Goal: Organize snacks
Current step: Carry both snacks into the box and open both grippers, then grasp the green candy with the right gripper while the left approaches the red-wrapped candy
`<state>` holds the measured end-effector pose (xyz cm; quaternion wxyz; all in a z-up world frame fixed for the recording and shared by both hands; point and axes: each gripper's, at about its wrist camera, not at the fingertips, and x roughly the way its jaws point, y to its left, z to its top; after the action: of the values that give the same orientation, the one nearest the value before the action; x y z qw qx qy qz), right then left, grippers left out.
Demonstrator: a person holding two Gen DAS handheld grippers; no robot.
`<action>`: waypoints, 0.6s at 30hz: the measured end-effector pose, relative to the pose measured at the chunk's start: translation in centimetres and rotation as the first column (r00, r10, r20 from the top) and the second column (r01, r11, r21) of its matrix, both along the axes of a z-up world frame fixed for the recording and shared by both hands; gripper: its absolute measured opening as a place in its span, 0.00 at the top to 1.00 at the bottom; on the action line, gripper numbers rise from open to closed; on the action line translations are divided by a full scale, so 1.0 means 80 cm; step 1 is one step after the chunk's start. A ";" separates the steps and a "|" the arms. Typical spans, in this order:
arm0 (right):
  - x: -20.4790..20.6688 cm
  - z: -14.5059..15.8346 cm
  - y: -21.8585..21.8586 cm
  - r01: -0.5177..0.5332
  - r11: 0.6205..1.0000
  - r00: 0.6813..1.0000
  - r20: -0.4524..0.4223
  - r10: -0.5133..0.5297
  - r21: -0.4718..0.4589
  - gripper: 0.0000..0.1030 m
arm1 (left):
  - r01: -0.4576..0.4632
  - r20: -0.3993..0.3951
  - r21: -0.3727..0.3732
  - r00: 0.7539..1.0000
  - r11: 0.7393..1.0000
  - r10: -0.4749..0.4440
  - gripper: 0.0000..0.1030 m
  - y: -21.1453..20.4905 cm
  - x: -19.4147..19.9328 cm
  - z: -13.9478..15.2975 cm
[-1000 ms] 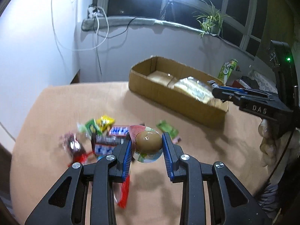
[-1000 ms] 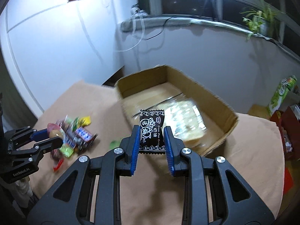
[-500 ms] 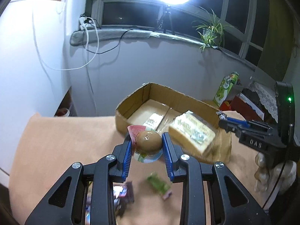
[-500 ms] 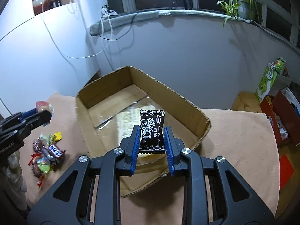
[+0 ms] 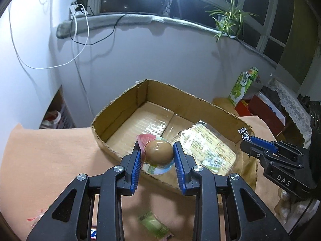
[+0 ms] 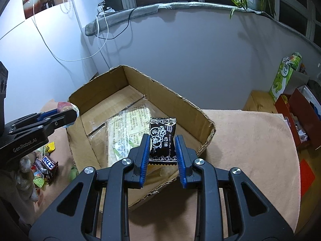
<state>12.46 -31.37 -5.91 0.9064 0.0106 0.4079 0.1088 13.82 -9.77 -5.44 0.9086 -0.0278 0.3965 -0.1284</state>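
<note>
snacks, current holdings: your left gripper (image 5: 156,156) is clenched on a packaged brown egg (image 5: 158,153), held above the near wall of the cardboard box (image 5: 120,108). your right gripper (image 6: 162,150) grips a black cream plum candy (image 6: 163,139) upright over the same box. a clear flat packet (image 6: 128,128) lies inside. loose wrapped sweets (image 6: 47,163) sit on the tan table (image 6: 250,140), left of the box.
</note>
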 end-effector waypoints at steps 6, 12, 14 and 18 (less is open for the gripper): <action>-0.002 0.001 0.001 0.003 1.000 1.000 0.013 -0.003 -0.007 0.73 | -0.001 0.009 0.008 1.000 1.000 0.001 0.70 -0.005 0.002 0.000; -0.009 0.010 0.002 0.006 1.000 0.998 0.062 -0.005 -0.007 0.27 | -0.010 0.021 -0.011 1.000 1.000 0.011 0.42 -0.004 0.001 0.006; -0.011 0.013 0.003 0.002 1.000 0.998 0.070 -0.002 -0.004 0.27 | -0.011 0.027 -0.008 1.000 1.000 0.012 0.42 -0.002 0.000 0.009; -0.013 0.013 0.007 -0.005 1.000 0.997 0.074 0.006 -0.008 0.27 | -0.014 0.035 -0.012 0.999 1.000 0.014 0.42 0.003 -0.004 0.015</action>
<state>11.40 -30.84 -4.83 0.9207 0.0020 0.3745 0.1101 13.51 -9.49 -4.27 0.9161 -0.0336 0.3794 -0.1248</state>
